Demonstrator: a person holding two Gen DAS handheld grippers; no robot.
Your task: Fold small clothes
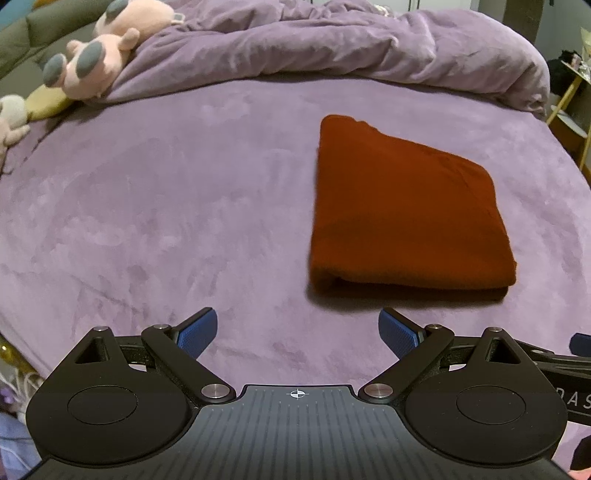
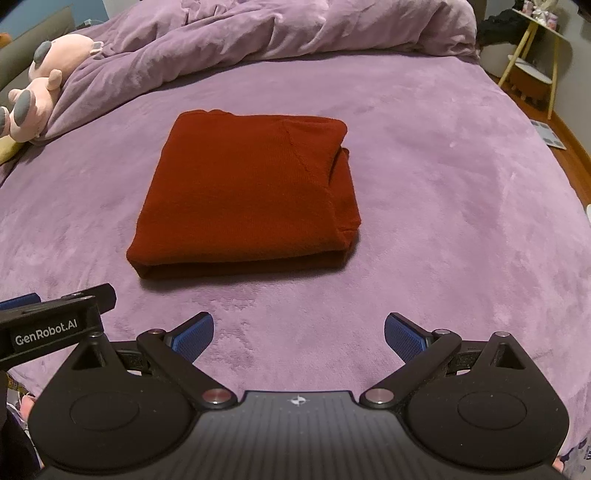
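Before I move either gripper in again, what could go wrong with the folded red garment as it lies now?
The red garment is folded, but its right side shows loose stacked layers; a one-sided grab could pull the top layer and undo the fold. The plush purple bed cover could bunch into the open jaws of the right gripper. The left gripper sits close alongside, so both converging could collide.

One folded red garment [image 2: 243,195] lies on one bed [image 2: 443,184], with one rumpled purple duvet [image 2: 277,29] behind it. Two grippers show, the left gripper [image 1: 297,334] and the right gripper [image 2: 299,338]. One pink plush toy [image 1: 107,40] and one yellow-legged side table [image 2: 532,66] are also there.
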